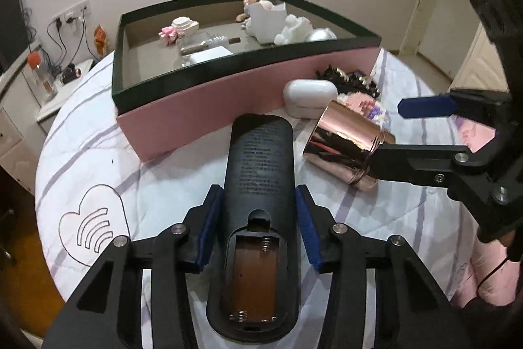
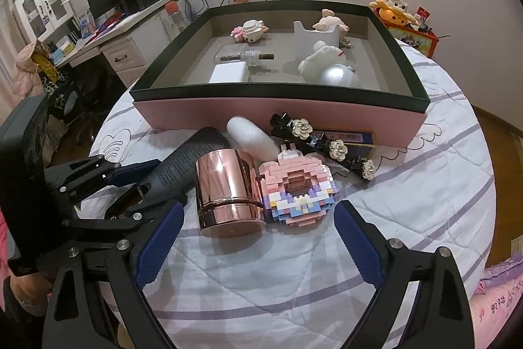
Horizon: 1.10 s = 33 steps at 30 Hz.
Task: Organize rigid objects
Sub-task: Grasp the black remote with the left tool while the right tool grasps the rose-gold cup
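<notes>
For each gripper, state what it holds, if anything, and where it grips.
The left gripper clamps the black remote by its long sides, mid-body. The right gripper is open, holding nothing.

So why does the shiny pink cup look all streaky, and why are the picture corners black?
In the right wrist view the rose-gold cup mirrors the room, so bright streaks of glare run down its side; in the left wrist view the same cup reflects dark and red shapes. Both views are fisheye: the box edges bow, and the round lens leaves the corners black.
</notes>
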Available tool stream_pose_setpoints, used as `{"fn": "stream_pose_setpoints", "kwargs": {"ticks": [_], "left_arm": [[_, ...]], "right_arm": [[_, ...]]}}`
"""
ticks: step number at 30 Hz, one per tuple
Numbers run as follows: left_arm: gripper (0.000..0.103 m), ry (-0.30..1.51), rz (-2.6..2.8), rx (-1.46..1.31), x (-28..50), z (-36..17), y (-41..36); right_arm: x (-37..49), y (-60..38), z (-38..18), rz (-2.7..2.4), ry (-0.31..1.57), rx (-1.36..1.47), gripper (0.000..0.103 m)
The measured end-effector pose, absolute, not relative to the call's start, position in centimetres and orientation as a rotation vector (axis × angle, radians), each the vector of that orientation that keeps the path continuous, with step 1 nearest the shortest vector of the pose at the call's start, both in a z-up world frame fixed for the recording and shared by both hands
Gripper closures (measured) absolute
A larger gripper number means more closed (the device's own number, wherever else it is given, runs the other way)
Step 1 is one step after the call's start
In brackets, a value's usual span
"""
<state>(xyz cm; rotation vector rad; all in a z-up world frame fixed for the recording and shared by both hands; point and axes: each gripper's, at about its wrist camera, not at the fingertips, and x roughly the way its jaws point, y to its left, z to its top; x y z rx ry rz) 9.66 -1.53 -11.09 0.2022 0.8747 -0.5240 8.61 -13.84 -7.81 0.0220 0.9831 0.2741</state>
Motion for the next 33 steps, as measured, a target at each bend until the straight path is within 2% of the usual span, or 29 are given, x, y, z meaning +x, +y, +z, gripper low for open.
{"fn": "stream_pose_setpoints", "kwargs": {"ticks": [1,2,4,6,7,9,10,11,13,14,15,16,20,24,30,33], "left_arm": [[0.050,0.872,-0.509,0.228,9.7,-11.2,-1.9],[0.034,0.867,-0.484,0.263,9.8,-11.3,-2.5],[0.018,0.860,-0.437,0.291,10.1,-11.6,-3.0],[0.021,0.892,-0.447,0.213,10.8,-11.7,-2.3],[0.032,0.891,-0.436,0.171,11.0,-11.6,-1.7],[0.044,0.892,-0.449,0.119,10.9,-11.3,-0.9],[0.055,0.891,-0.463,0.094,10.6,-11.2,-0.7],[0.058,0.887,-0.454,0.089,10.3,-11.1,-0.5],[0.059,0.877,-0.442,0.062,9.8,-11.2,0.0],[0.059,0.877,-0.439,0.036,9.7,-11.2,0.4],[0.059,0.877,-0.435,0.009,9.7,-11.2,0.6],[0.059,0.878,-0.426,-0.021,9.6,-11.2,1.1],[0.059,0.877,-0.397,-0.036,8.8,-11.1,1.9],[0.059,0.878,-0.374,-0.011,8.4,-11.1,2.1],[0.059,0.866,-0.344,0.061,8.6,-11.4,1.2],[0.059,0.867,-0.338,0.051,8.8,-11.3,1.1]], "right_arm": [[8.6,-13.8,-7.8,0.276,0.983,0.023,0.009],[8.6,-13.7,-7.8,0.277,0.983,0.022,0.009],[8.6,-13.7,-7.8,0.276,0.982,0.019,0.009],[8.5,-13.7,-7.7,0.271,0.979,0.016,0.009],[8.5,-13.8,-7.7,0.267,0.978,0.014,0.009],[8.6,-13.9,-7.7,0.262,0.979,0.015,0.009],[8.6,-13.9,-7.8,0.261,0.979,0.014,0.009],[8.7,-13.8,-7.9,0.262,0.981,0.010,0.009],[8.7,-13.5,-8.0,0.269,0.980,0.004,0.012],[8.8,-13.2,-8.1,0.275,0.980,-0.005,0.016],[8.8,-13.0,-8.1,0.276,0.978,-0.013,0.025],[8.8,-12.7,-8.1,0.274,0.972,-0.029,0.028],[9.1,-11.7,-8.2,0.287,0.962,-0.066,0.030],[9.2,-10.6,-8.6,0.306,0.964,-0.103,0.037],[9.4,-9.1,-9.1,0.279,0.929,-0.223,0.037],[9.3,-9.3,-8.7,0.309,0.934,-0.208,0.045]]}}
